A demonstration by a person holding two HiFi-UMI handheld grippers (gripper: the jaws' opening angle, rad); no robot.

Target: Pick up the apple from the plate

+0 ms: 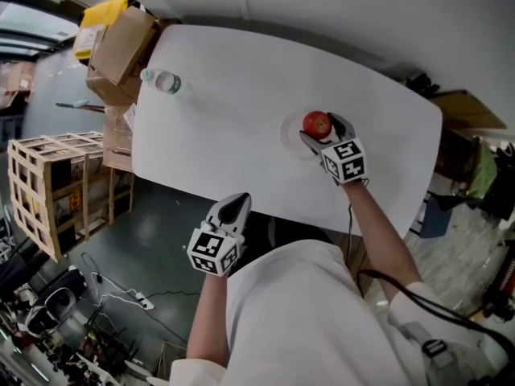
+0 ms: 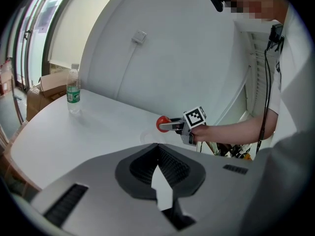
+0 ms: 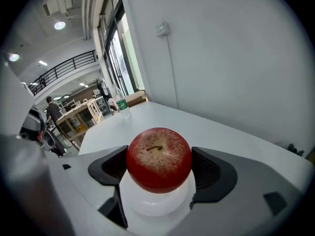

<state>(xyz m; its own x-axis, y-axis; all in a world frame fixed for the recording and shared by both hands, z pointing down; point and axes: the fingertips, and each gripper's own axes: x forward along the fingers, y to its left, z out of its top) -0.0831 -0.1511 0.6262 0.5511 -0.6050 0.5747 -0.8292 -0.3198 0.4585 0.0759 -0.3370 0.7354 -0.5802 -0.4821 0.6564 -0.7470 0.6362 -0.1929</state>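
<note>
A red apple sits between the two jaws of my right gripper, whose dark pads press against both its sides. Just under it lies the small white plate, on the right part of the white table. The left gripper view shows the apple in the right gripper low over the plate; whether it still rests on the plate I cannot tell. My left gripper hangs shut and empty off the table's near edge.
A clear water bottle with a green label stands at the table's far left corner. Cardboard boxes and a wooden crate stand on the floor to the left. A wall runs behind the table.
</note>
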